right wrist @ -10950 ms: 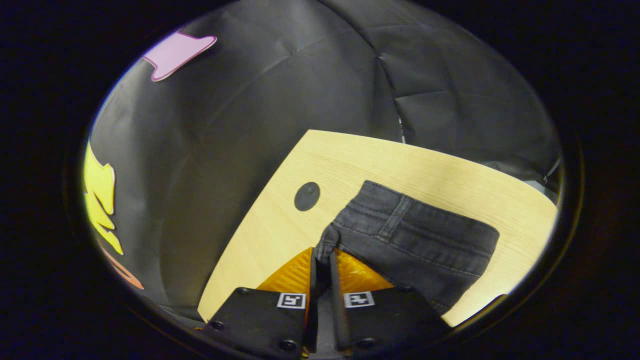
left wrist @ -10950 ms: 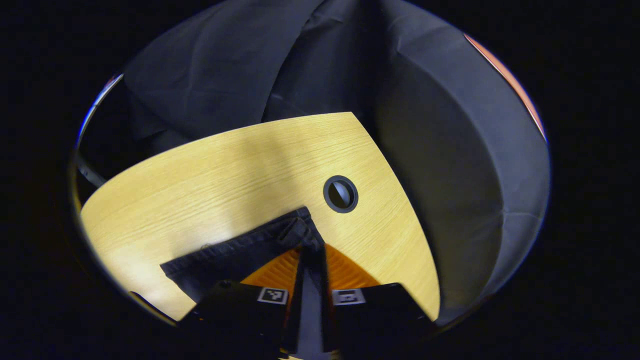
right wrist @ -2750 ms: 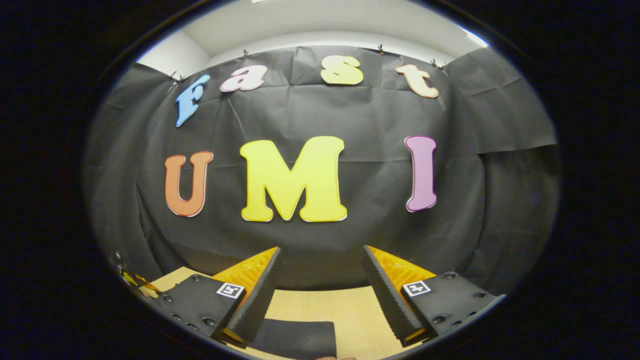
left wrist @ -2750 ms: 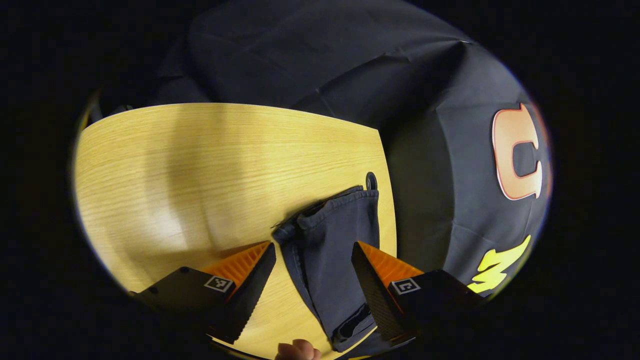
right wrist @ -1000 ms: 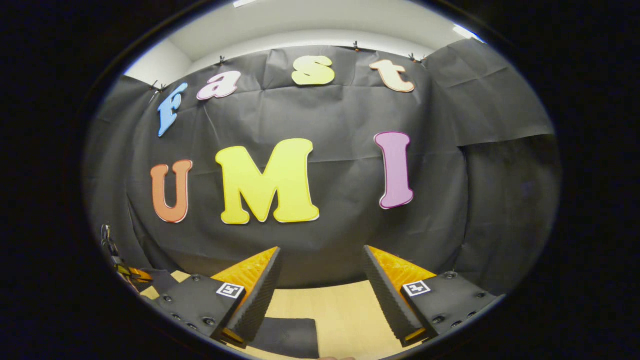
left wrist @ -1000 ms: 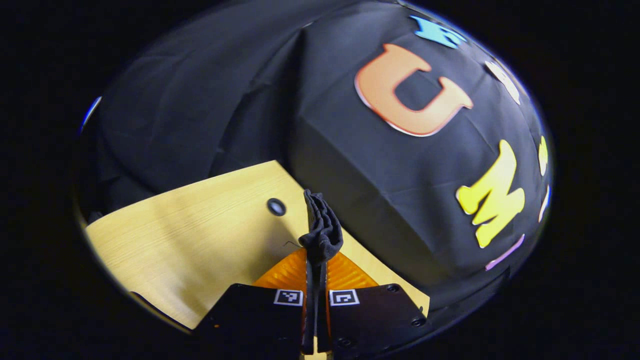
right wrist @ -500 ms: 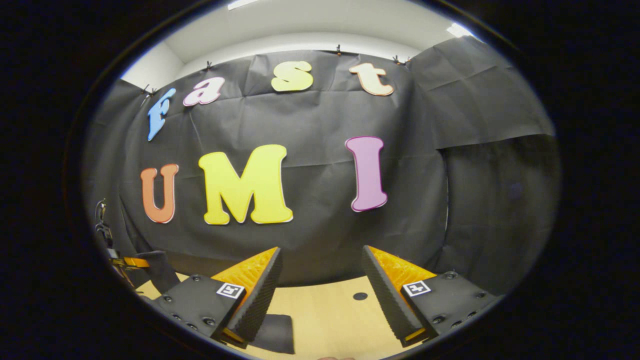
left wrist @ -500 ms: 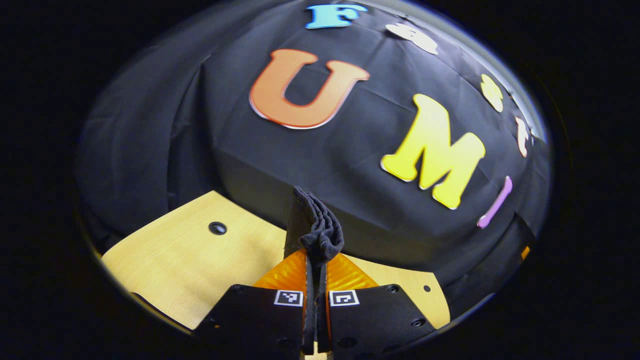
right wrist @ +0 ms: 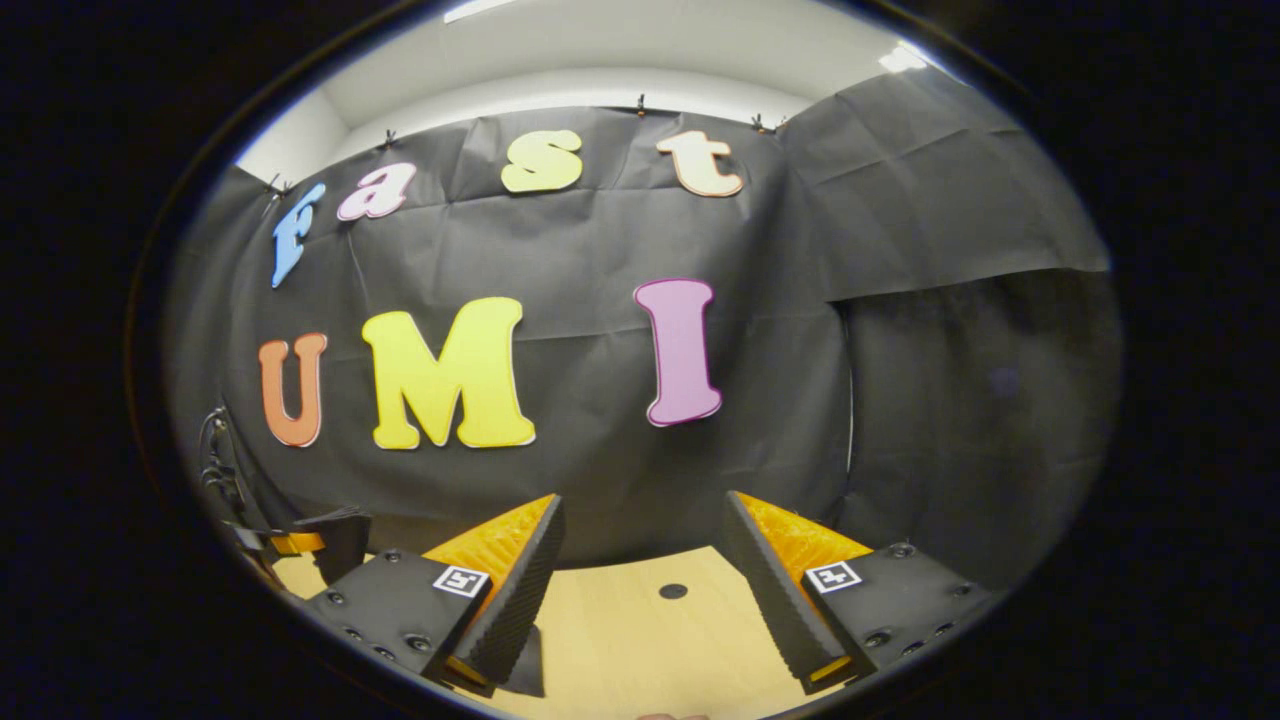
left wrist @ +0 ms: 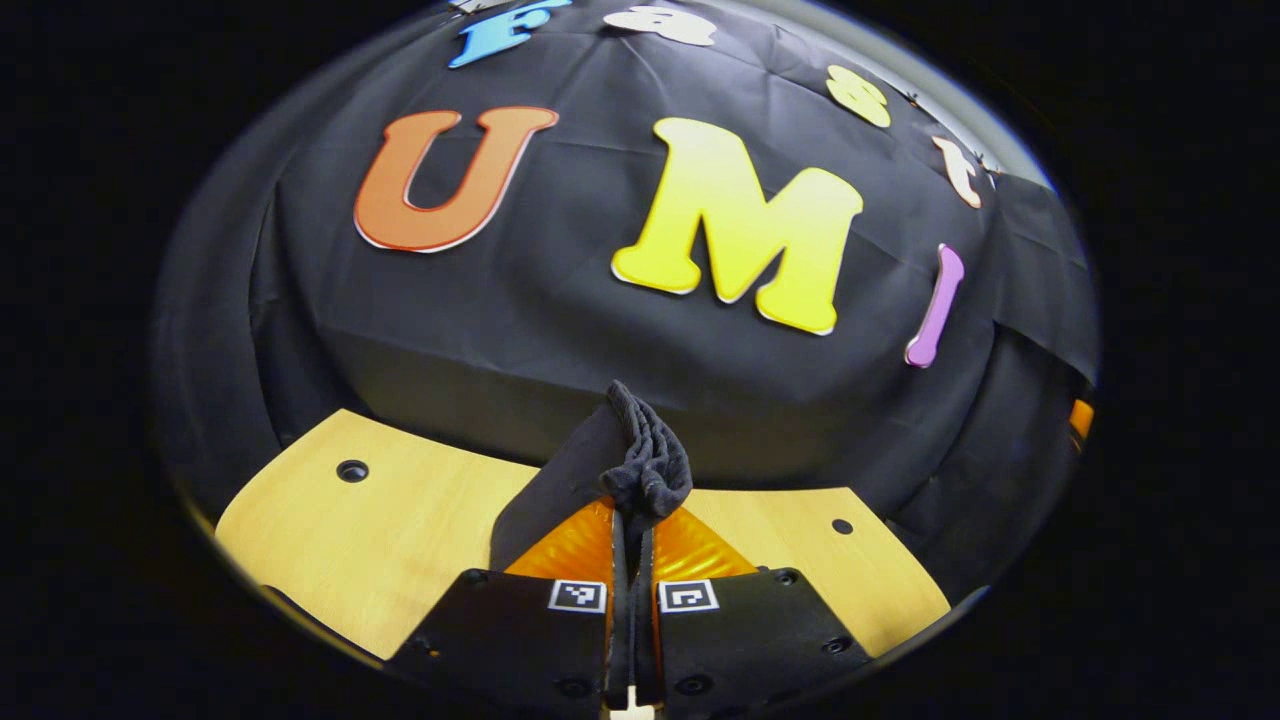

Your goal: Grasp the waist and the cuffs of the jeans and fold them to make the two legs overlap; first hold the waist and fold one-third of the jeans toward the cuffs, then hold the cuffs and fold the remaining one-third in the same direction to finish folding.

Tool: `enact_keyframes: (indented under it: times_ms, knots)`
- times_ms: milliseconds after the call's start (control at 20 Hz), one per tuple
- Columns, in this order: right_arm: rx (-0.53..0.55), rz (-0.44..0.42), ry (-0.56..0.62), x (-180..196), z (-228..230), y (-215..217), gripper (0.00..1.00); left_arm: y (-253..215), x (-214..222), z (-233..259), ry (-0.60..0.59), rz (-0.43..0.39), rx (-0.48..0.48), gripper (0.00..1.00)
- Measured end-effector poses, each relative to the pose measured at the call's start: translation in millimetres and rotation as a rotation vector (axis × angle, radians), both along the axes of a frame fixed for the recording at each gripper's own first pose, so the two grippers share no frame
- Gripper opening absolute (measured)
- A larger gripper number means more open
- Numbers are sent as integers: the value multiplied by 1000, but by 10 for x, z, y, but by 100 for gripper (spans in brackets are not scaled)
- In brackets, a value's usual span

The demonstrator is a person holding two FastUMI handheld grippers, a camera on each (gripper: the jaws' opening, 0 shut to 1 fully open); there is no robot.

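My left gripper is shut on a bunched edge of the dark jeans, which I take for the cuffs; the cloth sticks up past the fingertips and a flap hangs down to the left over the wooden table. My right gripper stands open above the table with nothing between its fingers. A dark sliver of the jeans shows low beside the right gripper's left finger. At the far left of the right gripper view the other gripper holds dark cloth.
The black booth wall rises just behind the table's far edge in both views. Round cable holes sit in the tabletop at left and right; one hole lies ahead of the right gripper.
The left gripper, still holding the cloth, has swung further round to face the back wall. The right gripper has turned slightly right, and less of the jeans shows under it.
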State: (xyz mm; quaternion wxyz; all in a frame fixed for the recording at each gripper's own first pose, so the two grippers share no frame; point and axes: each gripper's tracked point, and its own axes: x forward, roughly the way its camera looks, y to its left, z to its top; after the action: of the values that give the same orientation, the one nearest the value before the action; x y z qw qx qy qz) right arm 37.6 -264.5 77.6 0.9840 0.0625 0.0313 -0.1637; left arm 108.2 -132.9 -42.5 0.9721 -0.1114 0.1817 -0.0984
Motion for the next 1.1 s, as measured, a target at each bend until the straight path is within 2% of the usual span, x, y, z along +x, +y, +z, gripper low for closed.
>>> enact_keyframes:
  times_ms: [100, 150, 200, 500, 800, 1050, 1100]
  knots:
    - [-2, -21, 4, -89, -2, -119, 94, -256, -20, -67, 6, -42, 21, 5]
    - [-1, -31, 7, -116, -12, -169, 99, -363, -36, -103, 9, -62, 33, 5]
    - [2, -40, 10, -156, -21, -225, 94, -481, -65, -136, 12, -81, 51, 5]
    - [6, -74, 24, -278, -100, -449, 94, -1137, -311, -512, 27, -224, 202, 5]
    - [12, -94, 31, -348, -146, -638, 94, -1378, -546, -1134, 41, -338, 429, 5]
    - [16, -96, 40, -348, -184, -725, 94, -1475, -611, -1395, 64, -372, 494, 5]
    - [13, -96, 43, -350, -190, -741, 99, -1485, -618, -1428, 65, -379, 505, 5]
